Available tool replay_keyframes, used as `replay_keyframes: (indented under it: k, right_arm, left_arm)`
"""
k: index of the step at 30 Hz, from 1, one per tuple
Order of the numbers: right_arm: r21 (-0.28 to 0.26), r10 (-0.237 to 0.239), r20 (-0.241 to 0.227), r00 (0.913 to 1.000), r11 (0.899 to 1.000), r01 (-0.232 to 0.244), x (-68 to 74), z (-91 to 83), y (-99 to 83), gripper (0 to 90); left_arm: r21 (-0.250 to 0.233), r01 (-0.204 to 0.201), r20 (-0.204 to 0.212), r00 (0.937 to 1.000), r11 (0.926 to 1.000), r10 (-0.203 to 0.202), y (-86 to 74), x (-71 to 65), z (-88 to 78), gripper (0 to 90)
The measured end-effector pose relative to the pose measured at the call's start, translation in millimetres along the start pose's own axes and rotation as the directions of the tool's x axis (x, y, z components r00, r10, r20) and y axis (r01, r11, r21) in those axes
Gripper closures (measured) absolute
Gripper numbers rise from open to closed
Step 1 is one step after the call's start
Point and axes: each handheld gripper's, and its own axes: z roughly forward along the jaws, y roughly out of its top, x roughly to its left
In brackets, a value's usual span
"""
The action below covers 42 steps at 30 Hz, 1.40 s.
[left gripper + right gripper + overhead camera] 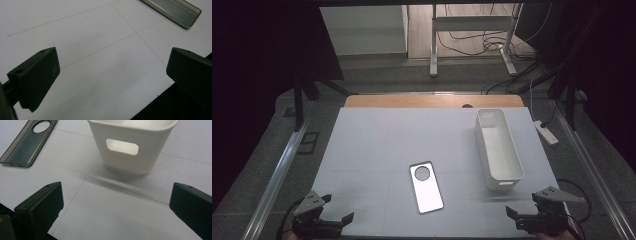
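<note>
A phone case (pixel 426 186) lies flat on the white table (pixel 377 145), near the front edge and about midway between the two hands; its round camera hole is at the far end, and its long axis runs away from the person, leaning a little to the left at the top. To its right, close but apart from it, stands a long white bin (pixel 498 148), also lengthwise away from the person, with a handle slot in the near end wall.

The left tongs (pixel 337 214) sit at the near left corner of the table, the right tongs (pixel 518 210) at the near right corner; the case lies forward and inward from both, so each would have to reach toward the table's middle. The right tongs look a shade nearer to the case and are plainly the nearer to the bin, which stands almost straight ahead of them; in the right gripper view the bin (pixel 132 143) fills the top middle and the case (pixel 28 143) lies off to the upper left. In the left gripper view just the near corner of the case (pixel 175 11) shows at the upper right.

Both pairs of tongs are spread wide with nothing between them; both are held low over the table's front edge, pointing forward and slightly inward. My guess is that the case is meant for the bin, and the right hand is better placed for it.
</note>
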Motion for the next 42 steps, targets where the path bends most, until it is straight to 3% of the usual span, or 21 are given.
replay_keyframes:
  k: [26, 42]
  right_arm:
    - [0.006, -0.021, -0.003, 0.9998, 1.0, 0.021, 2.0, 0.9, 0.3, 0.0]
    - [0.003, -0.03, -0.003, 0.9996, 1.0, 0.03, 2.2, 0.6, 0.2, 0.0]
  left_arm:
    - [0.003, 0.025, 0.009, 0.9997, 0.9997, -0.025, 0.3, 2.5, 0.0, 0.0]
    - [0.021, -0.005, 0.023, 0.9997, 0.9998, 0.005, 10.2, -1.4, 6.8, 0.0]
